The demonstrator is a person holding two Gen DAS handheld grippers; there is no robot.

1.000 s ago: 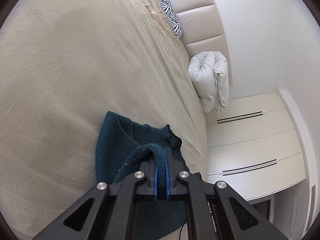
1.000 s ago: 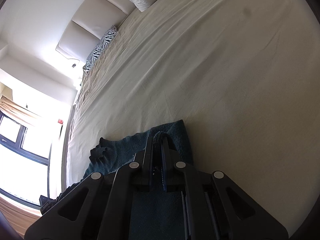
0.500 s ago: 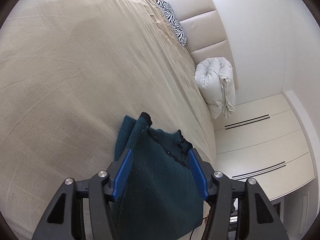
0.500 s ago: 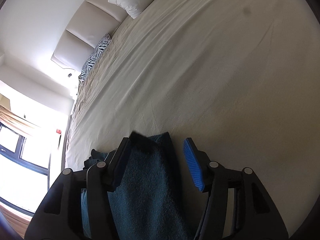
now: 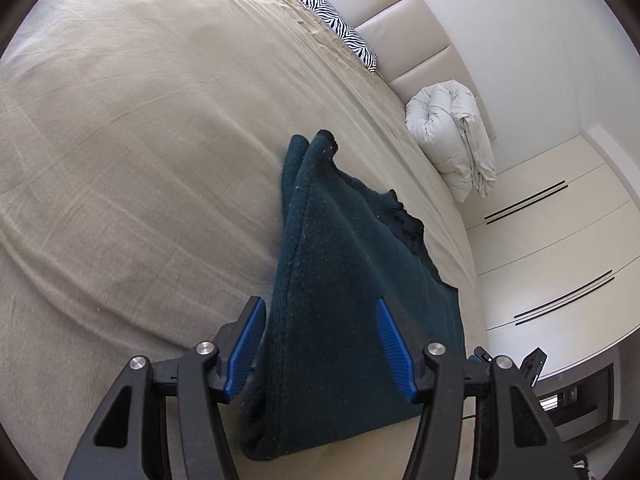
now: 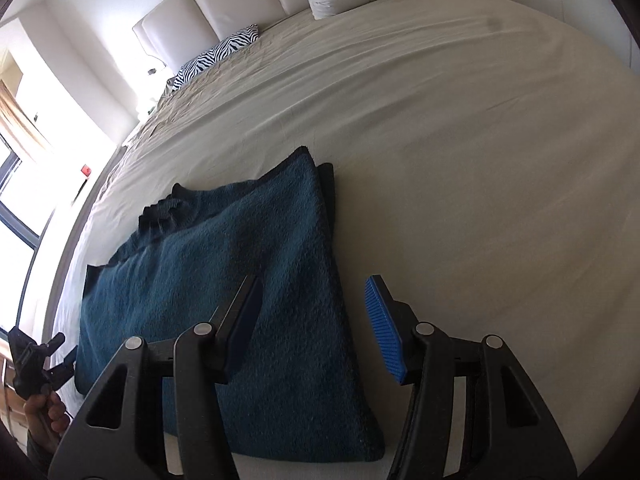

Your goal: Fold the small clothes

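A dark teal knitted sweater (image 5: pixel 344 280) lies folded on the beige bed sheet (image 5: pixel 140 140), its ribbed collar (image 5: pixel 404 220) toward the far side. It also shows in the right wrist view (image 6: pixel 240 264), with its collar (image 6: pixel 164 212) at the left. My left gripper (image 5: pixel 320 344) is open above the sweater's near edge, holding nothing. My right gripper (image 6: pixel 312 320) is open over the sweater's right folded edge, holding nothing. The other gripper and a hand show at the lower left of the right wrist view (image 6: pixel 36 360).
A zebra-print pillow (image 5: pixel 344 36) and a rolled white duvet (image 5: pixel 452 136) lie by the padded headboard (image 5: pixel 400 16). White wardrobe doors (image 5: pixel 552 240) stand past the bed's edge. Bright windows (image 6: pixel 16 184) are at the left in the right wrist view.
Both grippers were shut on the sweater's edge one second ago. They opened and let it go. Both have drawn back, and the sweater lies flat on the bed.
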